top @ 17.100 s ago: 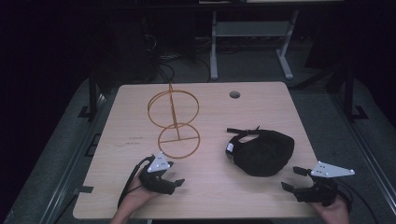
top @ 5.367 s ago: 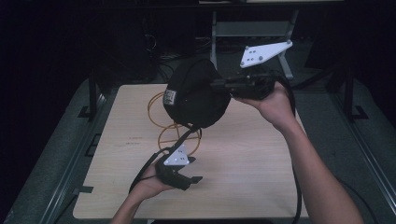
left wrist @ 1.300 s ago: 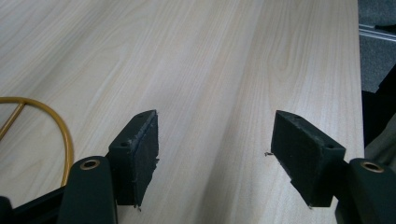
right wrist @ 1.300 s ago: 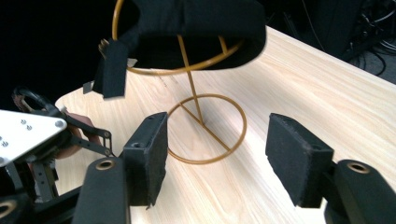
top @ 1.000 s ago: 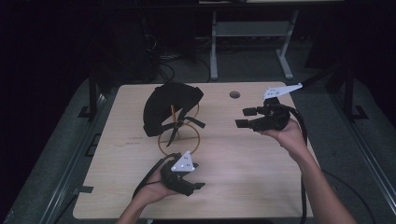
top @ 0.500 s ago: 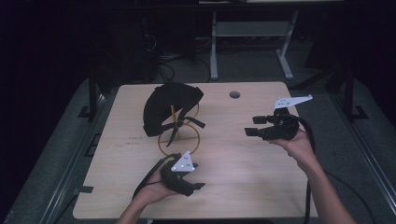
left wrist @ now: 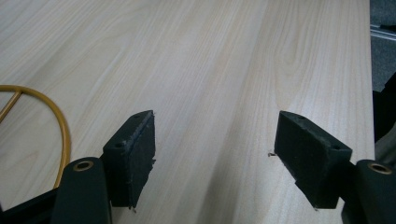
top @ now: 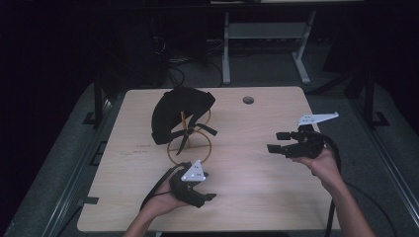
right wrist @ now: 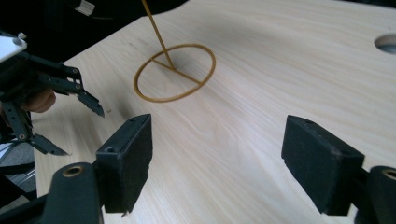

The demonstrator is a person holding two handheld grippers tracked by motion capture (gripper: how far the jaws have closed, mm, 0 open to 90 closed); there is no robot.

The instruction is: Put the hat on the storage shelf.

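A black cap (top: pixel 175 114) hangs over the top of a gold wire stand, whose ring base (top: pixel 189 148) lies flat on the wooden table (top: pixel 257 197). My left gripper (top: pixel 208 185) rests low at the front, just in front of the ring, jaws open over bare wood (left wrist: pixel 217 140); the ring's edge (left wrist: pixel 63 135) curves at their left. My right gripper (top: pixel 274 141) hovers over the table's right side and points left toward the stand. Its jaws (right wrist: pixel 219 140) have just been opening, with nothing between them. Beyond them are the ring base (right wrist: pixel 175 72) and the left gripper (right wrist: pixel 51 93).
A round cable hole (top: pixel 248 100) sits near the table's far edge. Behind the table stand a white metal frame (top: pixel 267 34) and cables on the dark floor. Open wood lies between the two grippers.
My right gripper has drawn back to the right and sunk lower, away from the cap on the stand. The left gripper and the cap have stayed put.
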